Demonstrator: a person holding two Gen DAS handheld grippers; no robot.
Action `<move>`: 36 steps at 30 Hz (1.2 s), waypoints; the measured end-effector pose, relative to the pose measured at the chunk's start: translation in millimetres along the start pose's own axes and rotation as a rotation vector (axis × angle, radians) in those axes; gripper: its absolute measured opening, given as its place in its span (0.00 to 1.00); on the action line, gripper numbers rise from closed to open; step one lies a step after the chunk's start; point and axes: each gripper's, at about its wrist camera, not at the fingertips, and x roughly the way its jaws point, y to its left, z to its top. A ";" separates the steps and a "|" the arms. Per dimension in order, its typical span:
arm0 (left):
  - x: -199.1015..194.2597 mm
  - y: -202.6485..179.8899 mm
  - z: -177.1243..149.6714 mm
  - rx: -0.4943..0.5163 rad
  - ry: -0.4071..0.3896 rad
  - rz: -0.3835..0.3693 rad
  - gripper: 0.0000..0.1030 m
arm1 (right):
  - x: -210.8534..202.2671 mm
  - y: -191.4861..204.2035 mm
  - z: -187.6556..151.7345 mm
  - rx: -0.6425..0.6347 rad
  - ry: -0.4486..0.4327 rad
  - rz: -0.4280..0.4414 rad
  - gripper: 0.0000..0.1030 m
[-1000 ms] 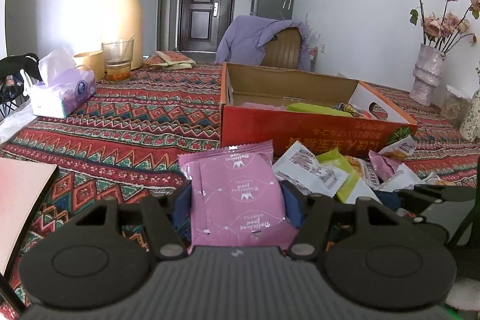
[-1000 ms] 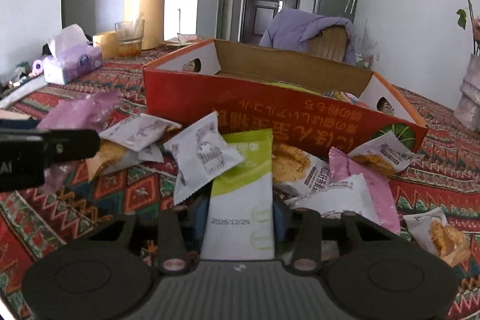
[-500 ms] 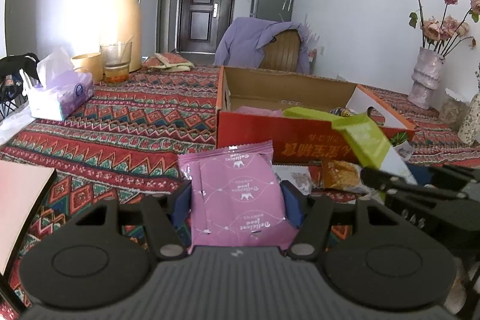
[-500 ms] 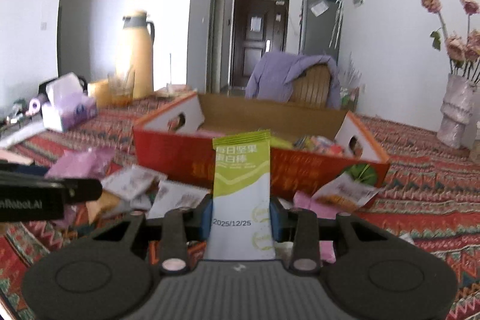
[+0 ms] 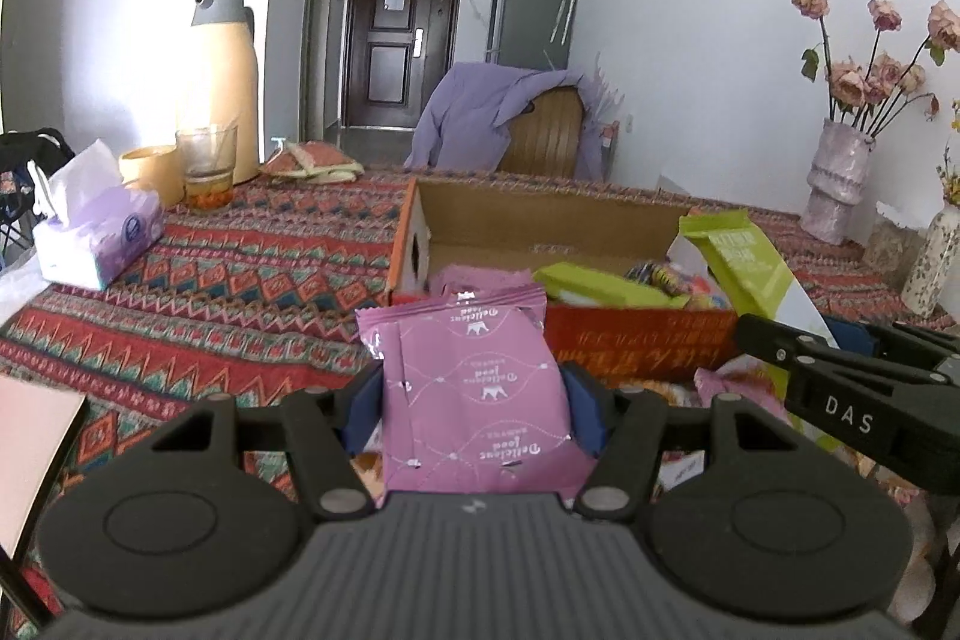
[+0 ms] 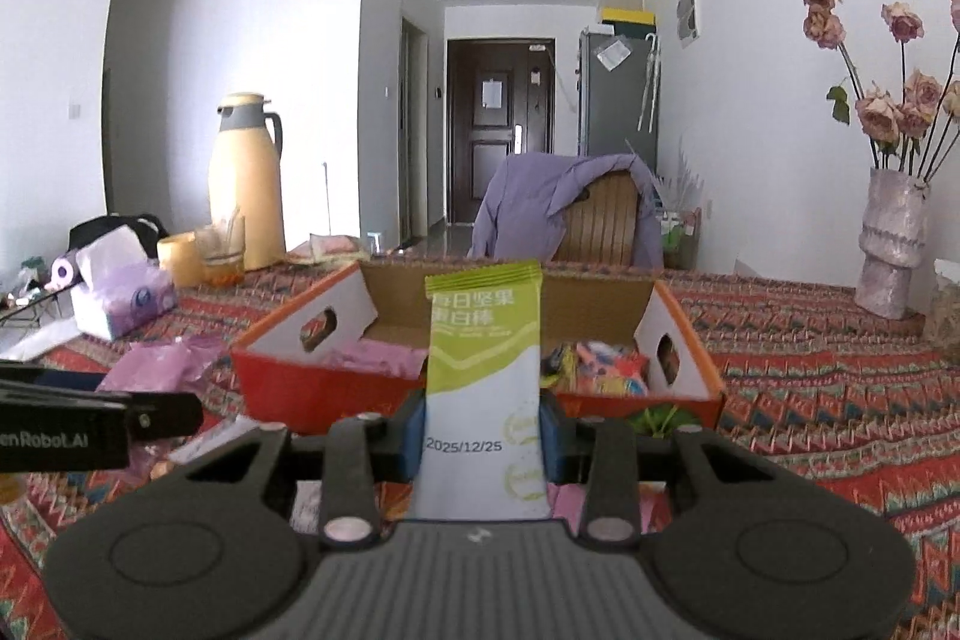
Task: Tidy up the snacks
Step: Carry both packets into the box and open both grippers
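Gripping a pink packet (image 5: 474,400), the left gripper (image 5: 474,403) hovers near the box (image 5: 636,337); the right gripper (image 6: 483,430) clamps a green packet (image 6: 483,376).

Right gripper (image 6: 481,430) with green-white packet (image 6: 483,388) now raised off the snack pile, level with red box (image 6: 690,394) ahead; left gripper (image 5: 474,400) with pink packet (image 5: 474,394) nearer box

Pink snack packet (image 5: 474,388) upright, green-white nut bar (image 6: 483,388) upright, red cardboard box (image 6: 690,340) part-filled
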 end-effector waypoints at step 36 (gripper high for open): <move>126.9 -41.2 92.6 -0.072 -0.045 0.010 0.61 | 128.0 -55.1 67.3 0.145 -0.024 0.018 0.35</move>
